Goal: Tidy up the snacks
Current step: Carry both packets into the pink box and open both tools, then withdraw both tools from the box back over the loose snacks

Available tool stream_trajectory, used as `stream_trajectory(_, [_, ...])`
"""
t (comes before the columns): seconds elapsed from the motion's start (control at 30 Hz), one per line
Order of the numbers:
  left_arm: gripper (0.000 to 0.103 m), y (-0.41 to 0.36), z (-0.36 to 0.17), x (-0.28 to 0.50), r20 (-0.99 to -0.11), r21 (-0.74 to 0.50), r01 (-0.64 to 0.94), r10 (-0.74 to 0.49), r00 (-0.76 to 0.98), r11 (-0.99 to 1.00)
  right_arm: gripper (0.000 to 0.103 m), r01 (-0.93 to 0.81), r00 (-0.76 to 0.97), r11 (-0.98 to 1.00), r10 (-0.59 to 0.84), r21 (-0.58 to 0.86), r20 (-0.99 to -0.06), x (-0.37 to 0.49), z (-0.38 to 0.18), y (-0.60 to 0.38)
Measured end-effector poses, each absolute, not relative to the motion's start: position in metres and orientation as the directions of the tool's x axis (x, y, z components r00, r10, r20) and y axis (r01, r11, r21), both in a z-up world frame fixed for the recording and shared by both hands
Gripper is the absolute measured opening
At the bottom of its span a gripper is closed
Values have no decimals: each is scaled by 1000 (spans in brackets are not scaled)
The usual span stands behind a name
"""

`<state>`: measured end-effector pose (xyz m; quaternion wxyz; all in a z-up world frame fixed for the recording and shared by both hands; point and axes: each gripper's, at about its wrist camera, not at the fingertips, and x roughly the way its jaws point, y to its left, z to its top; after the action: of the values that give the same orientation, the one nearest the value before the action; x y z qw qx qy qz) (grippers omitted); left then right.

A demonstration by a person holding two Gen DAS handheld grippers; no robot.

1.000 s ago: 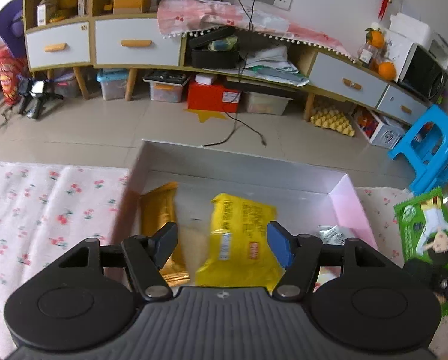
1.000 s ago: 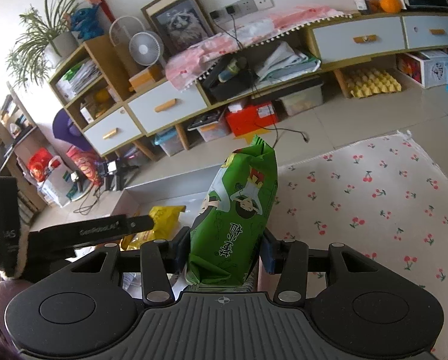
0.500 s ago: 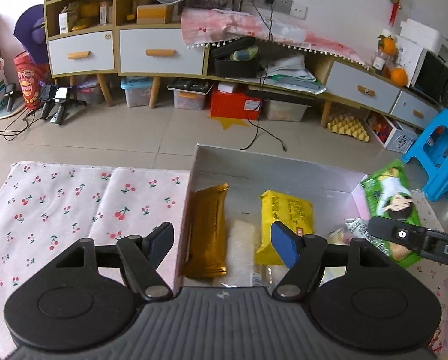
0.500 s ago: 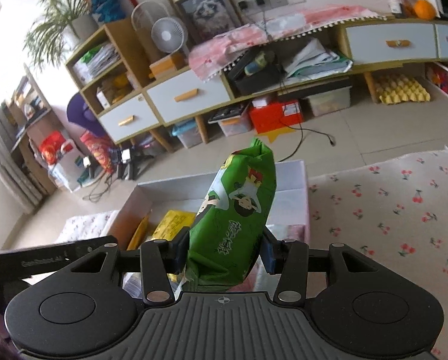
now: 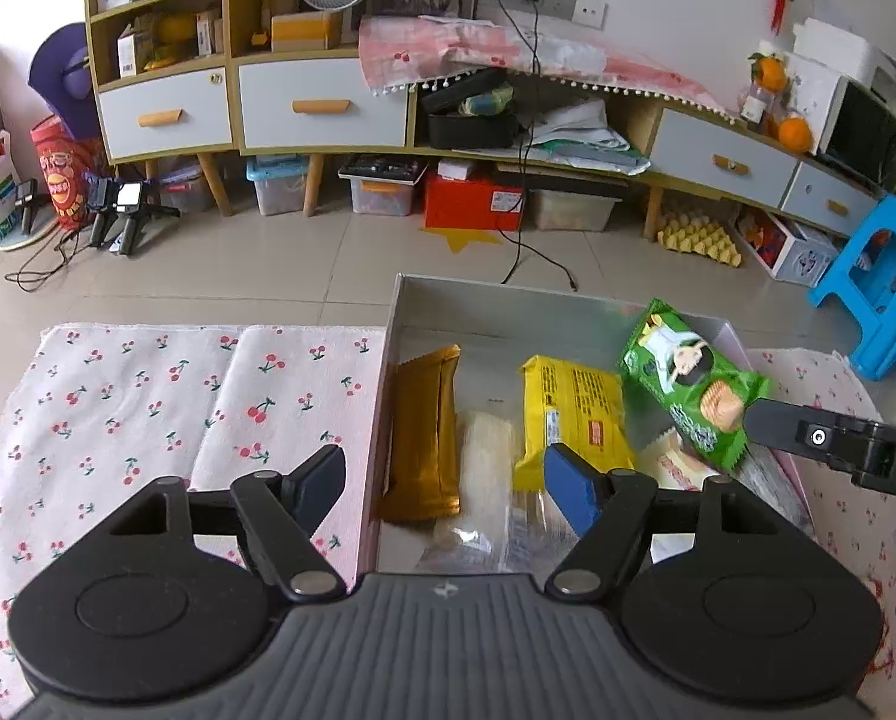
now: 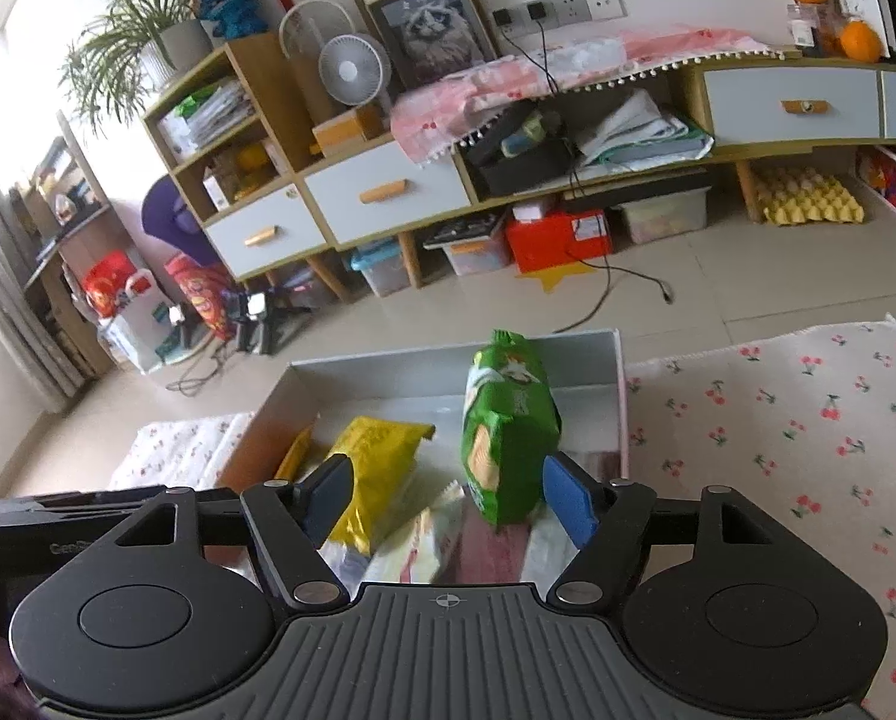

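A grey open box [image 5: 508, 306] on the cherry-print cloth holds a gold snack bar [image 5: 424, 432], a yellow pack [image 5: 574, 414], a clear pack and white wrappers. My right gripper [image 6: 448, 501] is open; the green biscuit bag [image 6: 505, 438] stands between its spread fingers, over the box's right side, touching neither pad clearly. The bag also shows in the left wrist view [image 5: 688, 384], next to the right gripper's finger [image 5: 808, 435]. My left gripper [image 5: 445, 489] is open and empty above the box's near left edge.
The cherry-print cloth [image 5: 148, 396] spreads left and right [image 6: 808, 420] of the box. Beyond are tiled floor, a low cabinet with drawers [image 5: 322, 102], storage bins, a red box [image 5: 472, 201], a trailing cable and a blue stool [image 5: 880, 282].
My right gripper carried the green bag over the box and opened its jaws; the bag now sits loose between them. My left gripper drew back and to the left, still open.
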<state>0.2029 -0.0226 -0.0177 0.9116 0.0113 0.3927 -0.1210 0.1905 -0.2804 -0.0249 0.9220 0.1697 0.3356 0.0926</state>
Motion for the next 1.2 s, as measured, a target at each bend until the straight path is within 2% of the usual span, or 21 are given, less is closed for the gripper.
stream_trajectory(0.47, [79, -13, 2, 157, -701, -65, 258, -228, 676, 964, 77, -71, 764, 951, 246, 301, -597, 136, 10, -280])
stream_trajectory(0.57, [82, -14, 3, 147, -702, -66, 269, -236, 672, 961, 77, -69, 762, 956, 236, 286, -603, 122, 16, -280])
stream_trajectory(0.67, [85, -15, 3, 136, -706, -69, 285, -248, 663, 956, 84, -79, 761, 959, 235, 274, -604, 108, 23, -279])
stream_trajectory(0.73, [90, -15, 3, 129, -707, -67, 292, -251, 661, 954, 84, -91, 764, 961, 236, 262, -600, 98, 27, -277])
stream_trajectory(0.9, [98, -17, 0, 116, -720, -46, 308, -245, 649, 950, 91, -120, 766, 966, 238, 231, -598, 77, 29, -271])
stream_trajectory(1.03, [102, -19, -7, 106, -726, -25, 324, -240, 645, 946, 91, -120, 775, 965, 238, 234, -585, 64, 24, -273])
stream_trajectory(1.2, [102, -15, -25, 89, -722, -19, 313, -230, 653, 950, 92, -59, 795, 958, 214, 280, -567, 49, 5, -290])
